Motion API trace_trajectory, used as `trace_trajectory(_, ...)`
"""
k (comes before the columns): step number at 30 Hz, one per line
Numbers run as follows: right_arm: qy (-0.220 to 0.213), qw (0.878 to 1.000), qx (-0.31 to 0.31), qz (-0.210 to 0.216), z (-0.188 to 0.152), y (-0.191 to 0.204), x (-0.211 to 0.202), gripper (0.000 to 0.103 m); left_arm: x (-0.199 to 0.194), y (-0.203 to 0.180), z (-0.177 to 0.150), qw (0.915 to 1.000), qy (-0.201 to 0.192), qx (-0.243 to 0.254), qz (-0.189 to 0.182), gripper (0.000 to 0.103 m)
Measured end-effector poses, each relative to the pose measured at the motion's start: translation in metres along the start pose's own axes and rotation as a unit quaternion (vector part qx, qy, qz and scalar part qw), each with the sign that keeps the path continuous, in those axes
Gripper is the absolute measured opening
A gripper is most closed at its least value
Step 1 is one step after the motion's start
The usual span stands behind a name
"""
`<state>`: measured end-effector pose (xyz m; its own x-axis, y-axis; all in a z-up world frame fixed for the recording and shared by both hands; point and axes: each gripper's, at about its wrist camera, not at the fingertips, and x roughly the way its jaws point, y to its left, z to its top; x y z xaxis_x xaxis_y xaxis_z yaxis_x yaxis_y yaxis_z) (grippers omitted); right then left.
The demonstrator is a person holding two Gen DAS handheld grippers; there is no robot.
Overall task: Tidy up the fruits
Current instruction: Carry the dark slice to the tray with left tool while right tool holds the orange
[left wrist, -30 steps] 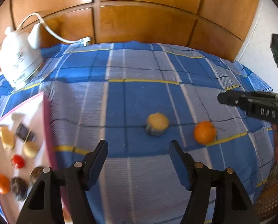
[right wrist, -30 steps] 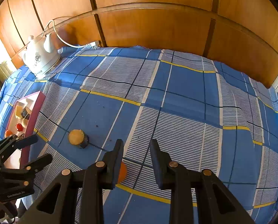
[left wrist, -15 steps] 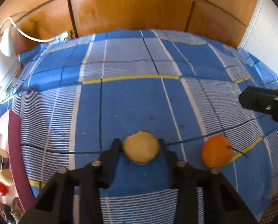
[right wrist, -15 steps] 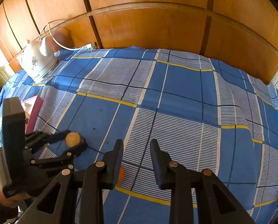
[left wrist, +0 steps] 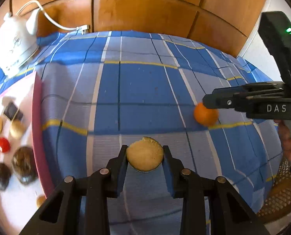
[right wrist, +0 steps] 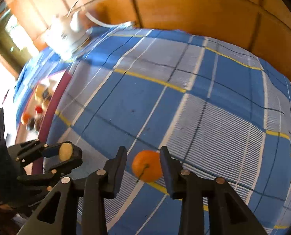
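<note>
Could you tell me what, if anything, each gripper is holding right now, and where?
The left gripper clamps the yellow fruit across its sides. The right gripper only straddles the orange, not yet closed.

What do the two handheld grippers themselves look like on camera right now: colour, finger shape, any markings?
The left gripper and right gripper are matte black, with flat blue-faced finger pads and round silver pivot bolts. From the left wrist view, the right gripper shows white "DAS" lettering and a black upright block with a green light. No cables or sleeves visible.

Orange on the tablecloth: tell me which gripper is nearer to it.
Right. The right gripper straddles the orange, one finger on each side. The left gripper is off to its left, shut on the yellow fruit.
</note>
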<state>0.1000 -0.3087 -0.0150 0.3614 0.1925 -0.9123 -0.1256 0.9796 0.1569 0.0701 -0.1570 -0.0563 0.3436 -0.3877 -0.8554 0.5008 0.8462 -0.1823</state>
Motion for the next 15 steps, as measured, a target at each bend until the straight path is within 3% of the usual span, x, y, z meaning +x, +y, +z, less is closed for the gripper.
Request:
trace_trajectory(2,0.008,1.0,-0.01,-0.005,-0.003,0.004,0.005,0.059,0.002,-0.001,-0.004,1.0,0.004,-0.001,0.001,0.034)
trace_trajectory(3,0.009,1.0,-0.016,-0.011,-0.004,0.006,0.006,0.06,0.003,-0.001,-0.006,1.0,0.006,-0.002,0.0,0.034)
trace_trajectory(14,0.042,0.998,-0.037,-0.026,-0.009,0.008,0.027,0.064,0.008,0.0,-0.009,1.0,0.003,-0.007,-0.004,0.034)
trace_trajectory(15,0.049,0.998,-0.035,-0.028,-0.009,0.007,0.031,0.058,0.008,0.001,-0.008,1.0,0.003,-0.007,-0.004,0.034)
